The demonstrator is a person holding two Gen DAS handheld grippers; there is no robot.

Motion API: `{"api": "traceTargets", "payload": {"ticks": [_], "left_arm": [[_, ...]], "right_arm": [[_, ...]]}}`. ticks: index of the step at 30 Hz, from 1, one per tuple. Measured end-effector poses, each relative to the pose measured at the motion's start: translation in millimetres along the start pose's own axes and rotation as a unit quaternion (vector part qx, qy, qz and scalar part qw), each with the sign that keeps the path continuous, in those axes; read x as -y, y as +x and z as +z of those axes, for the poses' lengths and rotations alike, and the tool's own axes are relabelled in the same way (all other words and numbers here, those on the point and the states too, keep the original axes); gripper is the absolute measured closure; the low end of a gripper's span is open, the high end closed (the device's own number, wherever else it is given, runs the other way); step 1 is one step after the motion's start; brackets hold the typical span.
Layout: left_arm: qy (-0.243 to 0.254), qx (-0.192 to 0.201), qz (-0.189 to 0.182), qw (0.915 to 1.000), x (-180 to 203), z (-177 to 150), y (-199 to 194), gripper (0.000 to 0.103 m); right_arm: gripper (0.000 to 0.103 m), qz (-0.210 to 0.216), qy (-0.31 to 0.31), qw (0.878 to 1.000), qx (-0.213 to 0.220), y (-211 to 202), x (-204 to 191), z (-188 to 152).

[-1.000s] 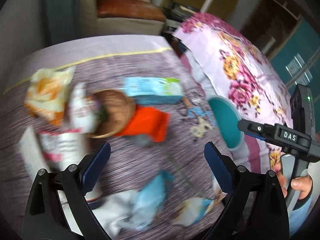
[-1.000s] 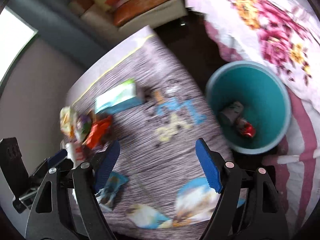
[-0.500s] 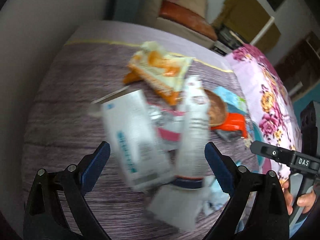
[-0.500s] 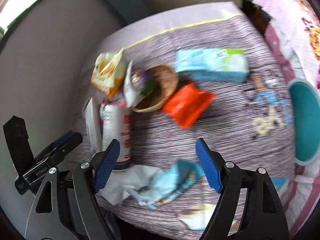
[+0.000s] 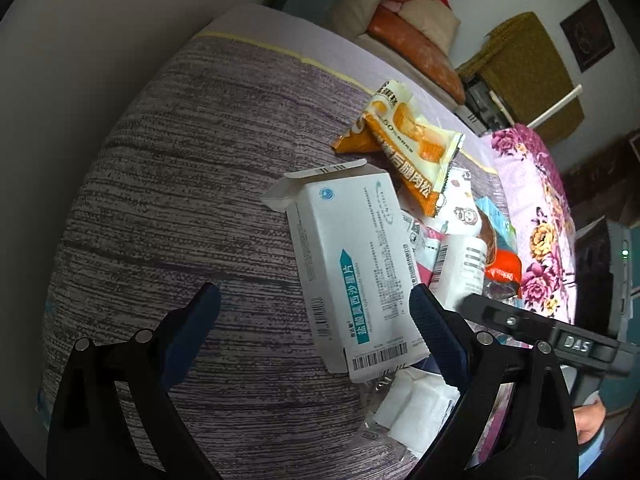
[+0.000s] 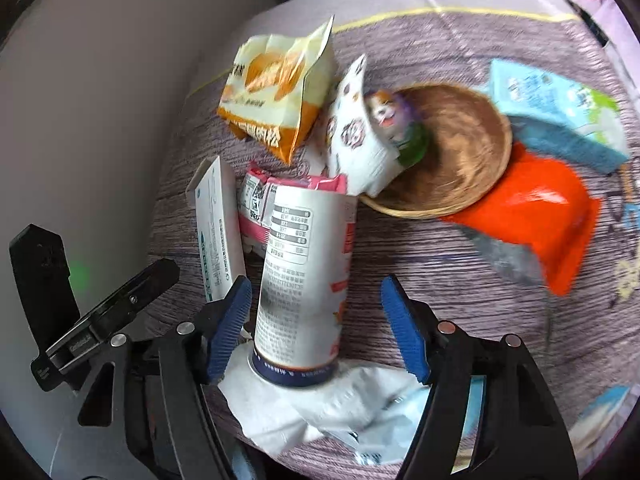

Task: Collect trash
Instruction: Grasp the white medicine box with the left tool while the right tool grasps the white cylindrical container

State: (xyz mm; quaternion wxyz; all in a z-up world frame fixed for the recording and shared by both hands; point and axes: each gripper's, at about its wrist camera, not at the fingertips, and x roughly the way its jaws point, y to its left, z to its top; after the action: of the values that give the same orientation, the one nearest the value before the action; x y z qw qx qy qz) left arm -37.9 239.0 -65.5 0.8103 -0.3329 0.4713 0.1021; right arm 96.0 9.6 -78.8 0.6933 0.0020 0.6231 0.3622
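My left gripper (image 5: 316, 312) is open, and the near end of a white medicine box (image 5: 352, 264) lies between its fingers, flat on the purple table. My right gripper (image 6: 316, 316) is open around an upright white can (image 6: 304, 276) with a pink packet behind it. The box also shows in the right wrist view (image 6: 218, 236) left of the can. An orange-and-cream snack bag (image 5: 404, 140) (image 6: 276, 92), a small white printed packet (image 6: 356, 132) and crumpled white wrapping (image 6: 320, 412) lie around them.
A wicker bowl (image 6: 460, 152) holds a small toy. A red packet (image 6: 536, 216) and a light blue carton (image 6: 560, 116) lie right of it. A floral bedspread (image 5: 536, 208) and a sofa (image 5: 412, 36) lie beyond the table. The table (image 5: 180, 184) ends near a wall on the left.
Both grippers swung left from the teal bin side to the pile of trash. The box now lies between my left fingers and the can between my right fingers.
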Motion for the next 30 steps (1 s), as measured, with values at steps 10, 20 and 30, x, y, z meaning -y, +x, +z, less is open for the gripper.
{"api": "traceTargets", "payload": {"ticks": [10,20,30], "left_arm": [[-0.013,-0.009,-0.011,0.9998,6.3,3.7,1.9,0.008],[0.002,-0.026,0.027,0.9993,45.7,9.4,33.6,0.008],[0.003,-0.026,0.035,0.9991,28.2,9.1,43.8,0.018]], "right_arm": [[0.057,0.035,-0.004,0.999,0.009,-1.1,-2.5,-3.9],[0.057,0.026,0.023,0.997,0.073,-58.4,27.0,-0.2],[0.057,0.039,0.048,0.995,0.083,-73.6,63.7,-5.6]]}}
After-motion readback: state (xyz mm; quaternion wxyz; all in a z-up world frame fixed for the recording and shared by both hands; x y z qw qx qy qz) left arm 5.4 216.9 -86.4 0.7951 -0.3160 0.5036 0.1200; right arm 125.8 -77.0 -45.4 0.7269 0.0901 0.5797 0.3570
